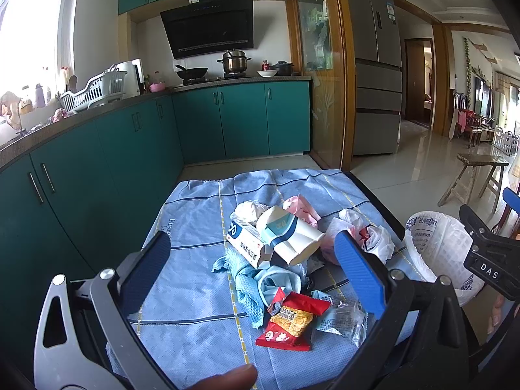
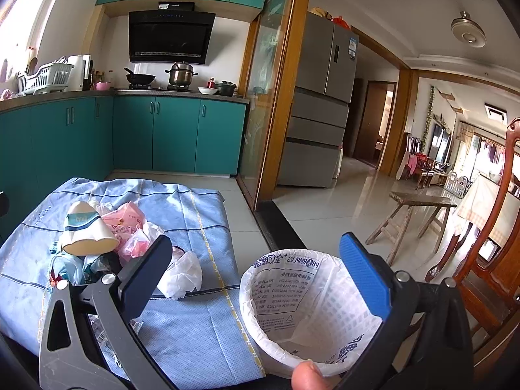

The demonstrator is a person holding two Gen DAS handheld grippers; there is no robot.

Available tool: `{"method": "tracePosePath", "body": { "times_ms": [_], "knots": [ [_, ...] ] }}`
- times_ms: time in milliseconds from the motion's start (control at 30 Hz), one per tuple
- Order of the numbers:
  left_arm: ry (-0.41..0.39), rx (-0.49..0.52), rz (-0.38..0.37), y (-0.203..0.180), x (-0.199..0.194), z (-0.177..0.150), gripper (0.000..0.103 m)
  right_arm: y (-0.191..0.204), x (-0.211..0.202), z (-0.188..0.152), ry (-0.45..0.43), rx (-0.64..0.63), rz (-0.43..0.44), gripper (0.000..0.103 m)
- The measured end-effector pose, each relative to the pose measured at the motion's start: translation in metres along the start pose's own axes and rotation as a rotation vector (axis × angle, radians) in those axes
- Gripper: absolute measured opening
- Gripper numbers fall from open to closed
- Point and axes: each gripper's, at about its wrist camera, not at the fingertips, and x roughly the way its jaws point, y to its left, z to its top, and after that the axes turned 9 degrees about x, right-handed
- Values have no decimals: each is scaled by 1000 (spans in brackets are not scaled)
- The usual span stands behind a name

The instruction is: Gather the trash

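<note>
Paper cup (image 1: 290, 237) sideways, mouth lower-right.

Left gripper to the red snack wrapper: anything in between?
Nothing visible. The left gripper is open over the pile, and the red snack wrapper lies on top at the near edge, uncovered. A clear plastic wrapper touches its right side, and a blue cloth lies just behind it.
</note>
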Motion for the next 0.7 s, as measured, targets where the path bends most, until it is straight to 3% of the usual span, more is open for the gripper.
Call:
{"method": "tracePosePath", "body": {
  "times_ms": [700],
  "knots": [
    [29, -4, 4, -1, 11, -8, 100, 2, 1, -1, -5, 9, 21, 100]
  ]
}}
